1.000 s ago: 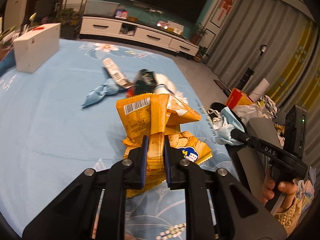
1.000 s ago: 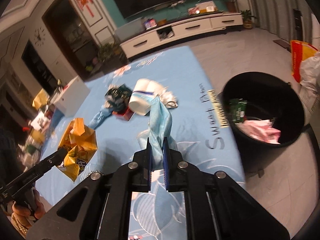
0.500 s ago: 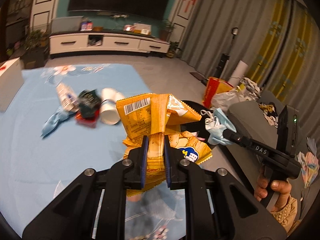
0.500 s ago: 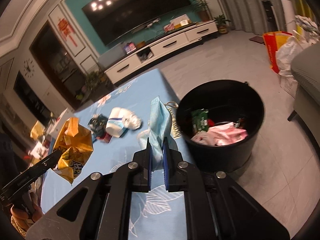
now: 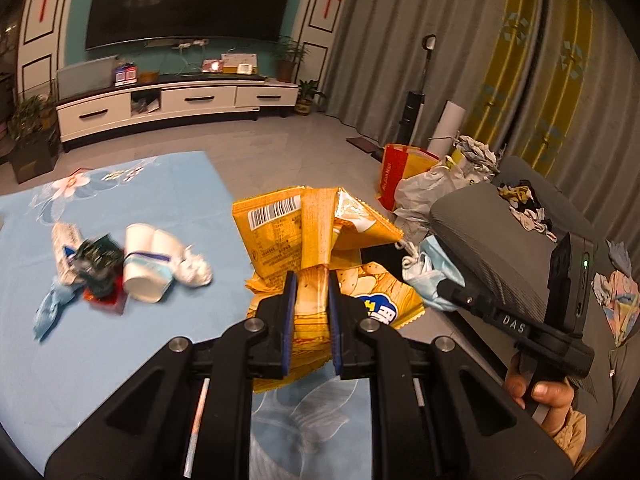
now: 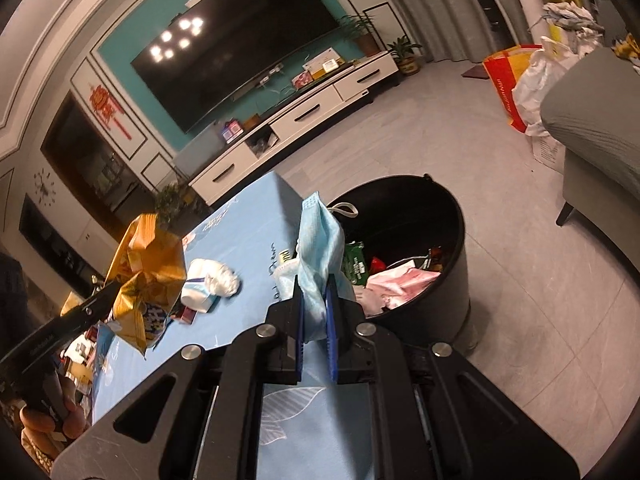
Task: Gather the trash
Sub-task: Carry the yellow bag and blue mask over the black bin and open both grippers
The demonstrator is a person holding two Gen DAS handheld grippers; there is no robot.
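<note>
The left gripper (image 5: pixel 310 300) has its blue pads pinched tight on the waist of a crumpled yellow chip bag (image 5: pixel 308 232), which fans out above the fingers at frame centre. The right gripper (image 6: pixel 316 312) is clamped just as narrowly on a pale blue mask (image 6: pixel 320 240); its ear loop flops toward the bin (image 6: pixel 432 216), which sits right of centre in the right view, on the floor just beside the edge of the blue cloth (image 6: pixel 248 216). The bin already holds a green packet (image 6: pixel 356 266) and some pink wrapping (image 6: pixel 396 284).

Both loads look ready for dropping. I'd carry the mask fully past the near rim before letting go, since it is light and could drape over the edge. The chip bag is broad and springy, so it wants lowering well inside the mouth, one hand at a time so the two grippers don't crowd each other.

More waits at the left of the left view: a white cup (image 5: pixel 142 268) and dark wrappers (image 5: pixel 96 264) heaped close together
</note>
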